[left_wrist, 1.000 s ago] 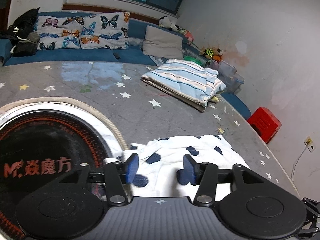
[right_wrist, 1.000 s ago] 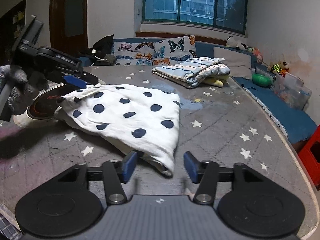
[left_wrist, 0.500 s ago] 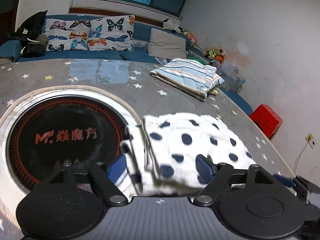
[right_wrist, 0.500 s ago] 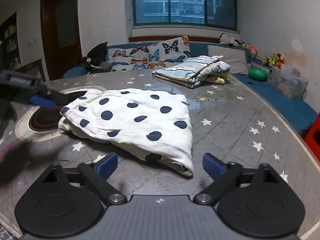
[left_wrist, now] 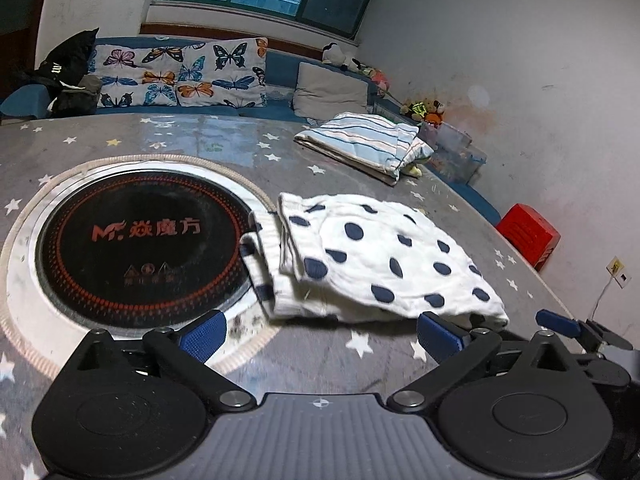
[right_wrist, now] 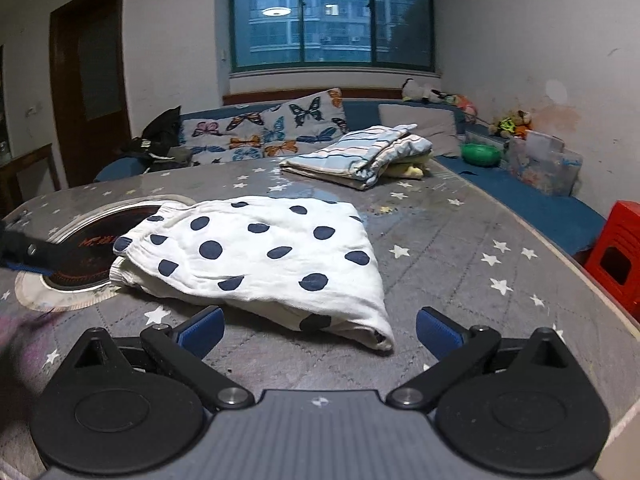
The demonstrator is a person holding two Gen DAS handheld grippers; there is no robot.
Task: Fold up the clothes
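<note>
Trouble is most likely at the cooker end of the dotted garment [left_wrist: 372,256]. It lies folded on the table [left_wrist: 168,136], its left end draped over the rim of the round cooker plate [left_wrist: 132,240] set into the tabletop, its right end toward the table's right edge. That left end is an untidy stack of layers, with one striped-looking edge sticking out below the top flap, so a grab there could catch only the upper layer and pull the fold apart.

The left gripper [left_wrist: 318,330] is opening, its blue pads spread wide and nothing between them; the cloth sits just beyond the fingertips. The right gripper [right_wrist: 318,326] is opening too, pads apart, with the garment's near corner between and just ahead of them but not pinched.

Judging from this, the fold looks loose rather than pressed: the lower edge in the right wrist view gapes a little, so a sideways drag could roll it open. Sliding the pile further over the cooker plate could also snag it on the rim. A folded striped blanket [right_wrist: 360,156] rests well apart near the far edge and poses no hazard.
</note>
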